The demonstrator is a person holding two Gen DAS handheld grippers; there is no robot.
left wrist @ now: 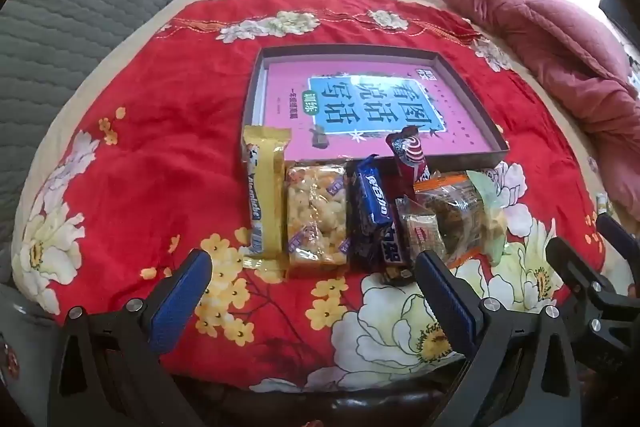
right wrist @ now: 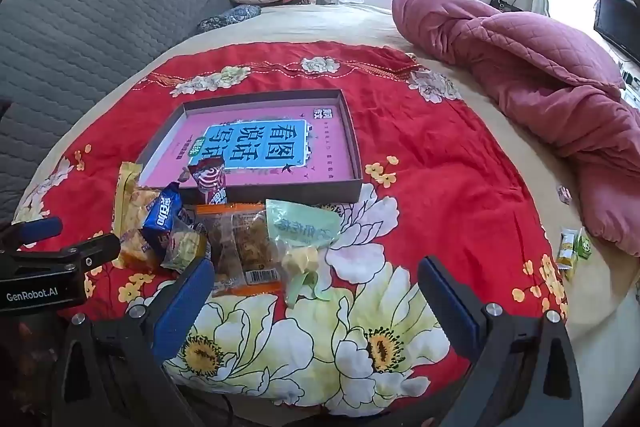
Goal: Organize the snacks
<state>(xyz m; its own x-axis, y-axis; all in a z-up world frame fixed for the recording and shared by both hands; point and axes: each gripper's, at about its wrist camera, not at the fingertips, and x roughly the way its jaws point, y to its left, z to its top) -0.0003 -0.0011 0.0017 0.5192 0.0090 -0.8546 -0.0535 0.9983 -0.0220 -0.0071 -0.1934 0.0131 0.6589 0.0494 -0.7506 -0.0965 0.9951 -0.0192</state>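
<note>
Red floral blanket (left wrist: 160,131), row of mixed wrapped snacks (left wrist: 352,215) beside shallow box (left wrist: 472,95).

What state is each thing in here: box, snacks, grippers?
Box: open, lidless, only a pink book inside.
Snacks: unsorted, in a row in front of the box.
Left gripper: open, empty.
Right gripper: open, empty.

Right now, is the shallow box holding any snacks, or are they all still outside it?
No snacks inside: the box shows only its pink printed floor. The snack packets lie outside its near wall; the red packet leans against it.
</note>
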